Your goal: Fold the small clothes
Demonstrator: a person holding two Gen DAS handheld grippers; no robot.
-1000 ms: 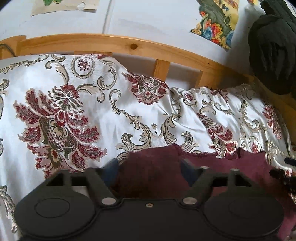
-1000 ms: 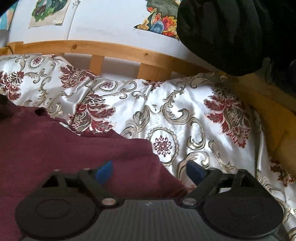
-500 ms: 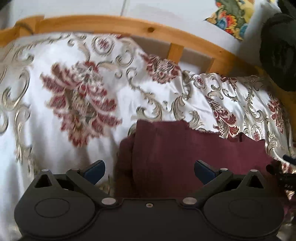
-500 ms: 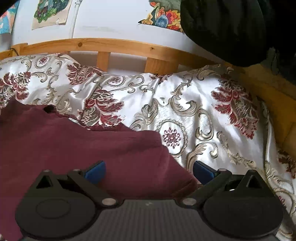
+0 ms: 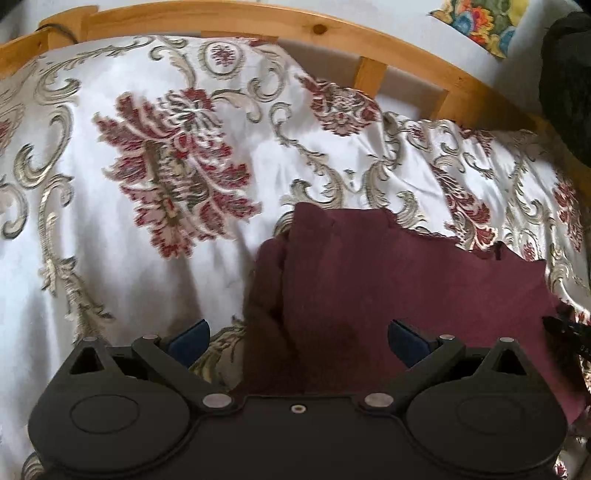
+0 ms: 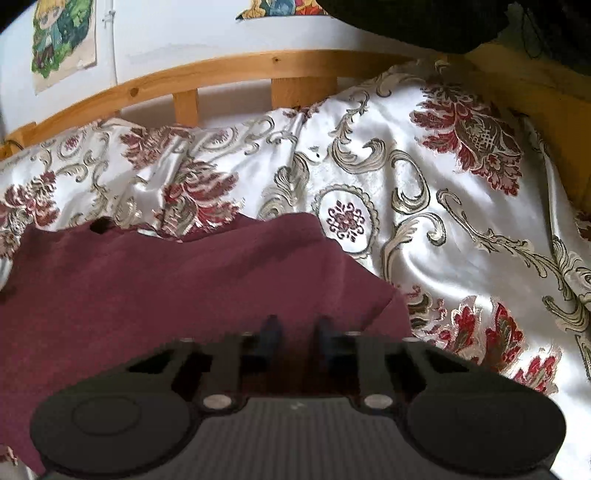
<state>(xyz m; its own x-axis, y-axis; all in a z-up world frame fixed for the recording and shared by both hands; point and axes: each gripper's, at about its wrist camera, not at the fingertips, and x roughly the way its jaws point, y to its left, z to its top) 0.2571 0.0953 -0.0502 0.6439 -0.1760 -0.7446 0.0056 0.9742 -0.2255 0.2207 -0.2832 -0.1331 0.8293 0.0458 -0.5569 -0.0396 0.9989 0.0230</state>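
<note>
A dark maroon knit garment [image 5: 388,288] lies on a glossy white satin bedspread patterned with red flowers and grey-gold scrolls [image 5: 155,177], which covers a bed with a curved light pine slatted headboard [image 5: 258,18]. No legible writing appears; a cartoon poster [image 6: 62,37] and a bright floral picture [image 5: 476,22] hang on the white wall, and a bulky black fabric item [image 5: 569,81] sits at the far right.

Left gripper [image 5: 297,334]: blue-padded fingers [image 5: 188,338] spread wide, straddling the garment's bunched left edge, gripping nothing.

Right gripper [image 6: 295,332]: fingers drawn close together over the garment's lower right corner, with maroon cloth showing in the narrow gap between them; the grip appears closed on the fabric. The garment fills the left of the right wrist view [image 6: 166,280].
</note>
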